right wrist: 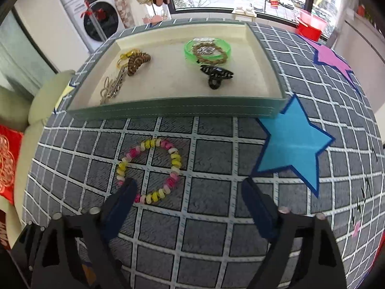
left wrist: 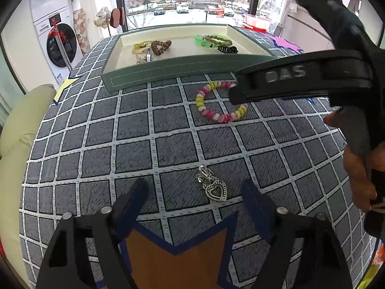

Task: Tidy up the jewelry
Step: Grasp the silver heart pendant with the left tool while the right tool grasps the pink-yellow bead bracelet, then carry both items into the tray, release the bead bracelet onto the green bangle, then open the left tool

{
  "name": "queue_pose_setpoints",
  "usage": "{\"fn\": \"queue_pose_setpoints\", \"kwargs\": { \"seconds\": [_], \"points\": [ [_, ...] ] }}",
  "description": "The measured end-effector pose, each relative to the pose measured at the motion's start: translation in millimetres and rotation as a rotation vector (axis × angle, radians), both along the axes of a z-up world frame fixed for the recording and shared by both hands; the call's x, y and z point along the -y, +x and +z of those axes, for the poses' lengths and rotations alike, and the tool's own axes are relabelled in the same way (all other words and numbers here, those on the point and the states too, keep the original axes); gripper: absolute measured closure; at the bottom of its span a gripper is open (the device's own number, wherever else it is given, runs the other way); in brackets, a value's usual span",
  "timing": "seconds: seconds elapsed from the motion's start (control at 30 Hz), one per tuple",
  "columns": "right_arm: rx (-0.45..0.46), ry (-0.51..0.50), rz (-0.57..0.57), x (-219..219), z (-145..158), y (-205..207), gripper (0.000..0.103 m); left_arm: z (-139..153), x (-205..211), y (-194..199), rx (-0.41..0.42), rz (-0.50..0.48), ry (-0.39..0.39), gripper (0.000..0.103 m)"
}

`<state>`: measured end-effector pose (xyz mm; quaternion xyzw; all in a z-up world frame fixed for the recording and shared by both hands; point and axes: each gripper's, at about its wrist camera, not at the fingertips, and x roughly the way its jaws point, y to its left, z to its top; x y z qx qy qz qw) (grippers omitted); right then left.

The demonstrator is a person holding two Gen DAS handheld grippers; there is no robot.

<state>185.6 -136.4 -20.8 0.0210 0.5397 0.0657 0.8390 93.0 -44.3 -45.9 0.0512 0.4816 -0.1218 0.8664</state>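
The silver heart pendant (left wrist: 213,184) is lying on the checked cloth (left wrist: 96,139), near the cloth's front edge, with its long axis running front to back: the heart is pointing to the front edge and the clasp to the tray (left wrist: 168,75). The left gripper (left wrist: 195,192) is hovering over it with its jaws spread, and the pendant is sitting between the two fingers, touching neither.

The pink and yellow bead bracelet (right wrist: 149,169) is lying as a flat ring in the middle of the cloth, just in front of the tray's front wall. The right gripper (right wrist: 189,190) is also spread, holding nothing; its left finger (right wrist: 122,197) is covering the ring's front-left part, while the rest of the ring is lying between the fingers.
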Motion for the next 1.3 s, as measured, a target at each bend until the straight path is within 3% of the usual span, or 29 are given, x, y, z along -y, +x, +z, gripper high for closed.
{"fn": "queue_pose_setpoints", "kwargs": {
  "seconds": [0.1, 0.2, 0.27, 0.33, 0.4, 0.47, 0.83, 1.3],
  "points": [
    [0.013, -0.063, 0.033, -9, -4, 2, 0.034, 0, 2, -2, 0.005, -0.008, 0.003, 0.012],
    [0.031, -0.111, 0.069, -18, -3, 0, 0.044, 1, 3, -4, 0.022, -0.02, 0.008, 0.027],
    [0.028, -0.111, 0.079, -19, -2, 1, 0.053, 2, 5, -6, 0.023, -0.03, 0.007, 0.03],
    [0.026, -0.113, 0.091, -22, -1, 0, 0.062, 3, 5, -6, 0.029, -0.036, 0.004, 0.04],
    [0.027, -0.116, 0.1, -25, 0, 0, 0.074, 4, 5, -5, 0.032, -0.046, -0.002, 0.06],
    [0.029, -0.117, 0.101, -27, 1, -1, 0.092, 5, 3, -5, 0.029, -0.062, -0.016, 0.07],
    [0.106, -0.04, 0.006, 1, 22, -17, 0.093, 17, -15, -2, 0.026, -0.071, -0.11, 0.07],
    [0.17, 0.028, -0.037, 25, 54, -38, 0.093, 50, -42, 22, 0.103, -0.033, -0.138, 0.07]
  ]
}}
